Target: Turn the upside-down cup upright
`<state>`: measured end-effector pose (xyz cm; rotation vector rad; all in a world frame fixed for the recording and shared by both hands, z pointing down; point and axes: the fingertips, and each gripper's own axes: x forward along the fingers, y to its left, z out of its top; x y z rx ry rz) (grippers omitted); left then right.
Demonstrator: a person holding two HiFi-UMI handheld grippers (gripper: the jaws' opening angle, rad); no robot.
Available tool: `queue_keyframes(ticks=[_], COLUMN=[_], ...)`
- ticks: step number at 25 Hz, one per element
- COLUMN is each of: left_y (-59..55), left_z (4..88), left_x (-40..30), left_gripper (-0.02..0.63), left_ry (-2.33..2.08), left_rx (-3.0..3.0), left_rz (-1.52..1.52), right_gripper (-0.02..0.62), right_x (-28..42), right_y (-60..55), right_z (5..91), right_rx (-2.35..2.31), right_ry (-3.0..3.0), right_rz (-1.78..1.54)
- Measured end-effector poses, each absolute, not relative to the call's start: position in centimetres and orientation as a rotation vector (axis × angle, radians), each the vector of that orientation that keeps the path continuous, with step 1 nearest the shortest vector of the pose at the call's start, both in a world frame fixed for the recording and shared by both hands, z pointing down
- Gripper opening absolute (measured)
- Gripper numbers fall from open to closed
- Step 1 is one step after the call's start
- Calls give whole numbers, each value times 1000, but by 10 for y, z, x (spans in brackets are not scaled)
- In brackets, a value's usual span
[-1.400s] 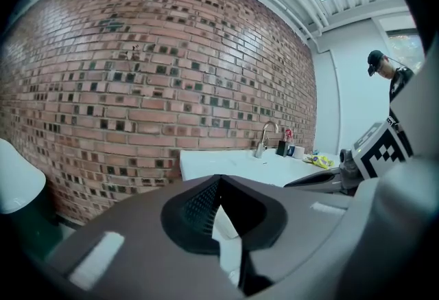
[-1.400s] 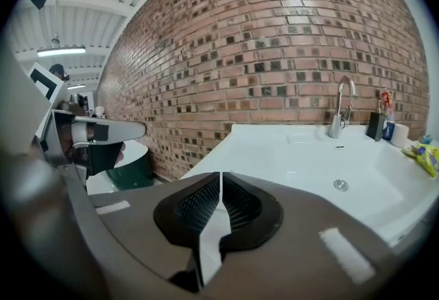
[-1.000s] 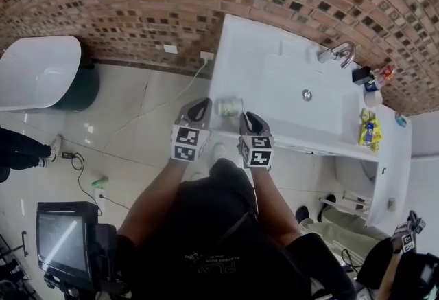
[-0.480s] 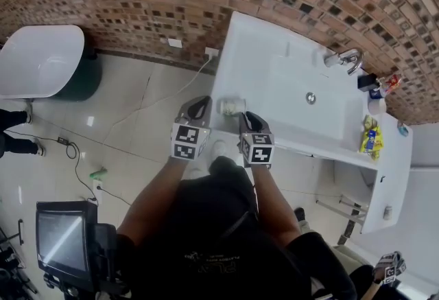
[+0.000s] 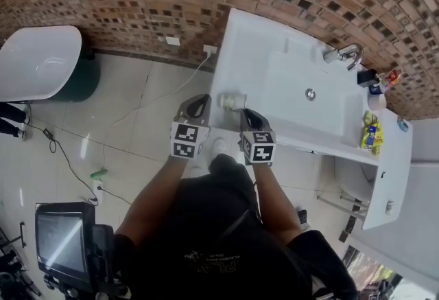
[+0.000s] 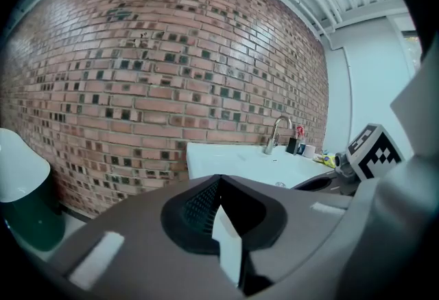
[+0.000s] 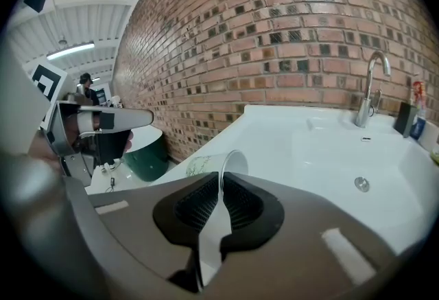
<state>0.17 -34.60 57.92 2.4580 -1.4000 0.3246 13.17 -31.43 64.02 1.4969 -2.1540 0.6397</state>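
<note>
One move: right tongs [image 7: 220, 183] just clamped cup [image 7: 206, 165].

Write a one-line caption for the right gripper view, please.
Right gripper, jaws just closed further onto the rim of a cup lying on its side on the white washbasin counter.

Both forearms [image 5: 156, 194] extended forward, side by side. Grey left gripper [image 6: 218, 187]: jaws together, empty. Grey right gripper [image 7: 220, 180]: jaws just closing, pinching the rim of the white paper cup [image 7: 206, 165].
</note>
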Motion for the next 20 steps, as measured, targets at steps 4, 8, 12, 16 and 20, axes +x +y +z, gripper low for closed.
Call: queue_keyframes(ticks=[4,8,12,16,20], left_y=[-347,-344,-342,-341,-339], left_z=[579,568,572,573,570], left_x=[4,7,4,2,-2], left_gripper=[-3,-3,-3,-3,-3], left_ry=[-1389,-1377,-1375,-1378,-1385], left_rx=[2465,2486,2481,2476,2473], left_rz=[310,308,304,285,279], right_gripper=[28,28,28,28,26], right_x=[130,124,122,117,112], right_y=[-319,-324,-325,-317,-311], right_z=[625,603,592,596,601], right_rx=[1486,1397,1284,1114,960], right_ry=[-2177,-2182,-2115,-1976,-1832], right_rz=[582,376,138,-94,-279])
